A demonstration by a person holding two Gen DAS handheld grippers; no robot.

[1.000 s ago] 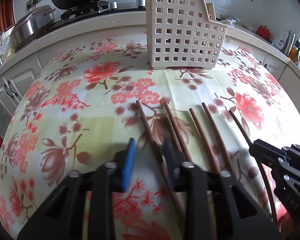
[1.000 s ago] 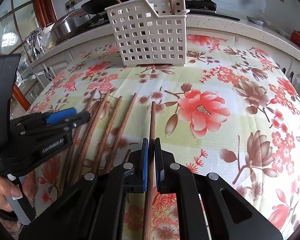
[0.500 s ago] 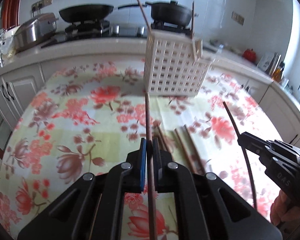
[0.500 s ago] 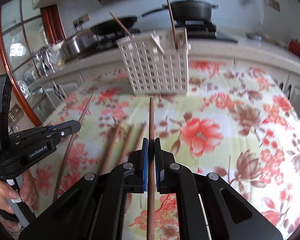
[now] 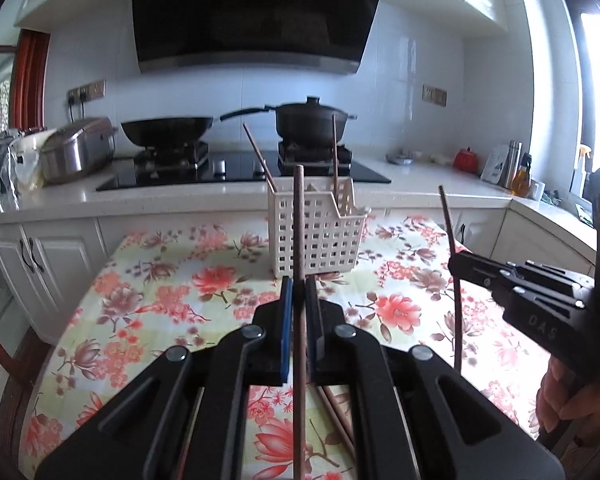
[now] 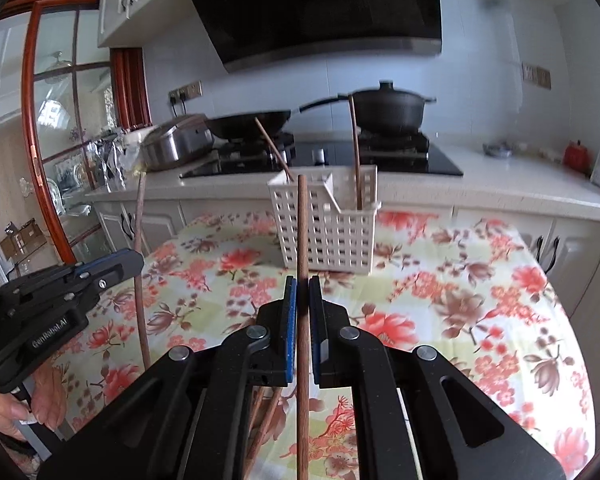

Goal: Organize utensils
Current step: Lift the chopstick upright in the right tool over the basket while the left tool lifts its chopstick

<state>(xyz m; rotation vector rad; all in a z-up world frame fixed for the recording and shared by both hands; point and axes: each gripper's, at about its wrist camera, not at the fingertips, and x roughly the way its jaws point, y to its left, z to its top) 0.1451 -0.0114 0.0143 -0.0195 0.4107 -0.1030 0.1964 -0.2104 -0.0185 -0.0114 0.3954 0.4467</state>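
My left gripper (image 5: 299, 285) is shut on a brown wooden chopstick (image 5: 299, 220) that stands upright in front of the lens, lifted above the table. My right gripper (image 6: 302, 285) is shut on another brown chopstick (image 6: 302, 224), also upright and raised. Each gripper shows in the other's view: the right gripper (image 5: 454, 266) with its chopstick (image 5: 449, 232), the left gripper (image 6: 138, 258) with its chopstick (image 6: 139, 216). A white perforated utensil basket (image 5: 320, 232) stands at the table's far edge with two chopsticks (image 5: 334, 148) leaning in it. More chopsticks (image 5: 336, 412) lie on the tablecloth below.
The table wears a floral cloth (image 5: 172, 292). Behind it runs a white counter with a stove, a black wok (image 5: 166, 130), a lidded black pot (image 5: 310, 120) and a steel cooker (image 5: 78, 148). A hand (image 6: 44, 404) grips the left tool.
The left gripper closed on a chopstick that lay on the cloth. Both grippers then rose and tilted up, lifting their chopsticks off the table toward upright; the basket now looks farther away.
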